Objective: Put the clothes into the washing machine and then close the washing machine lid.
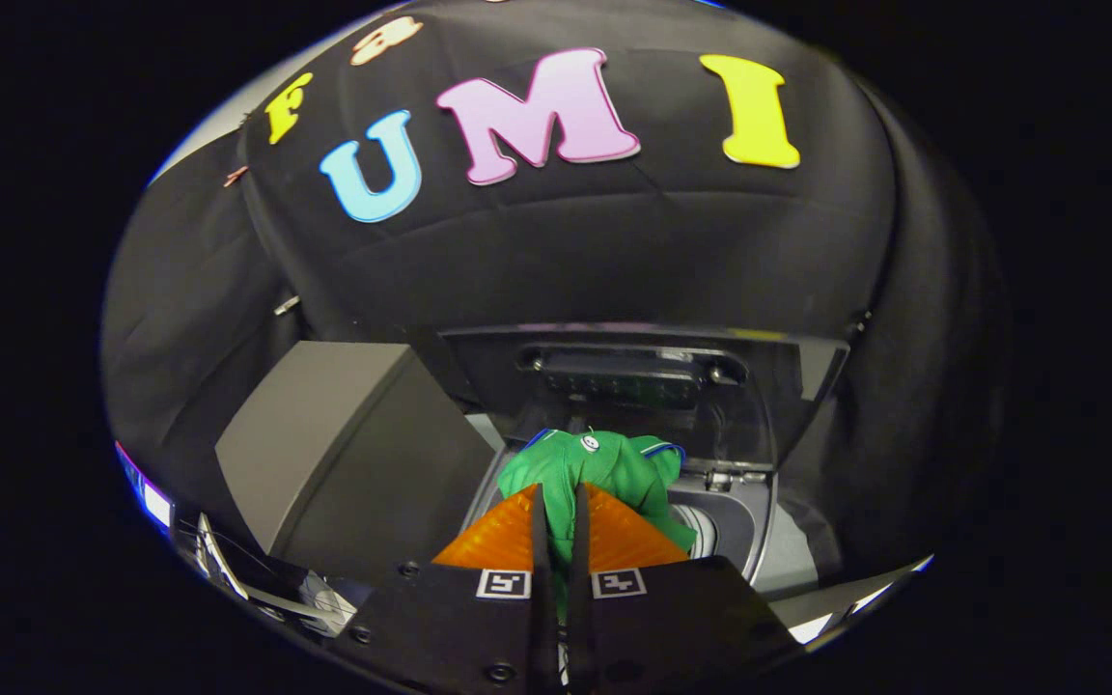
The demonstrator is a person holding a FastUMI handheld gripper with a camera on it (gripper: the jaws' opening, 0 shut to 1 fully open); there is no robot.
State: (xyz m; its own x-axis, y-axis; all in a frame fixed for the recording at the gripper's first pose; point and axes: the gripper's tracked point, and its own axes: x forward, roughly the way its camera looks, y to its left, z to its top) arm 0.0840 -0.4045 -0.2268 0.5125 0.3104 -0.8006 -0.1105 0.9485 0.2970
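Gripper view: tongs point(561, 502) nearly closed, pinching green garment point(604, 468) between both fingers, above washing machine point(759, 526) opening; lid point(788, 386) raised.

The gripper point(561, 502) fingers, nipped on the green garment point(604, 473), hide its lower folds — the washing machine point(744, 526) drum opening shows as a sliver beside it

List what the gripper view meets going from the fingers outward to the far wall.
Gripper shut on the green shirt → washing machine opening under the shirt → raised lid standing behind it → black cloth wall.
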